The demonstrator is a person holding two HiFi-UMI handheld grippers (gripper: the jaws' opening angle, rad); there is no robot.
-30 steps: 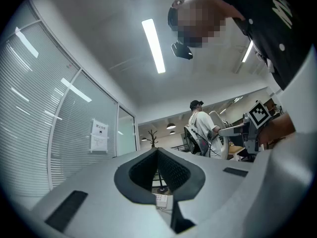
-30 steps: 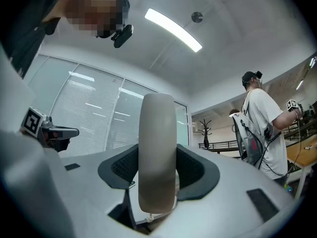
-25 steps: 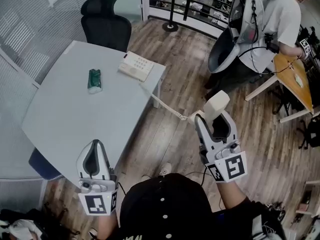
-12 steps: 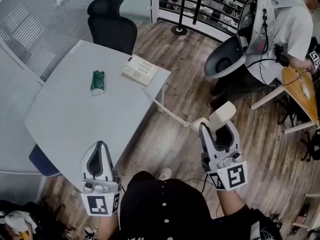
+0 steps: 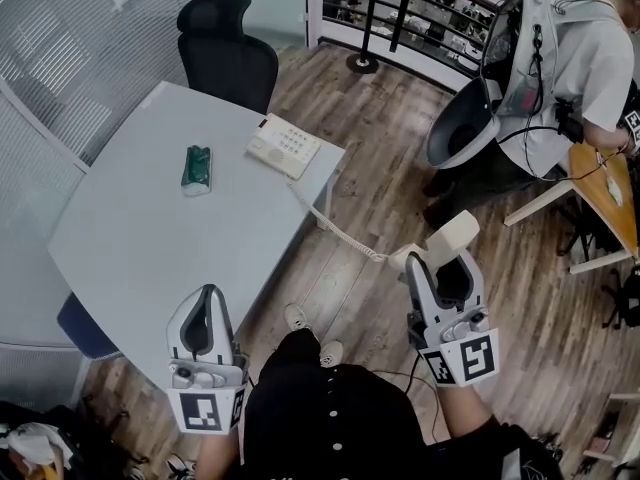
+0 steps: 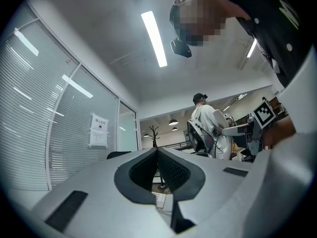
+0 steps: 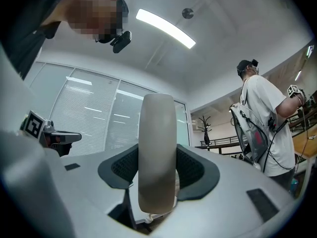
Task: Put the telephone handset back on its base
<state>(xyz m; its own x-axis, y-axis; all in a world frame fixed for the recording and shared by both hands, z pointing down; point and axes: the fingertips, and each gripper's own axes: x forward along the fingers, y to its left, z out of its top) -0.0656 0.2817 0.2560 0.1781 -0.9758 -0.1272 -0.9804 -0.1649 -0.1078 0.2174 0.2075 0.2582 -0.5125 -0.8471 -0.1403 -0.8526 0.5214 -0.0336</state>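
The cream telephone base [image 5: 284, 146] sits at the far right corner of the grey table [image 5: 130, 238]. Its coiled cord [image 5: 345, 230] runs off the table edge to the cream handset [image 5: 452, 238], which hangs over the wooden floor. My right gripper [image 5: 443, 260] is shut on the handset; in the right gripper view the handset [image 7: 157, 152] stands upright between the dark pads. My left gripper [image 5: 208, 296] hovers over the table's near edge, shut with nothing in it, and in the left gripper view its tips [image 6: 157, 151] meet.
A green packet [image 5: 196, 168] lies on the table left of the base. A black office chair [image 5: 228, 53] stands behind the table, and a blue seat [image 5: 85, 328] is at its near left. Another person [image 5: 575, 58] sits by a wooden desk [image 5: 610, 183] at the right.
The view has shifted slightly as the person steps forward; shoes now show below. Both grippers sit a little lower in the picture. The handset stays in the right gripper.
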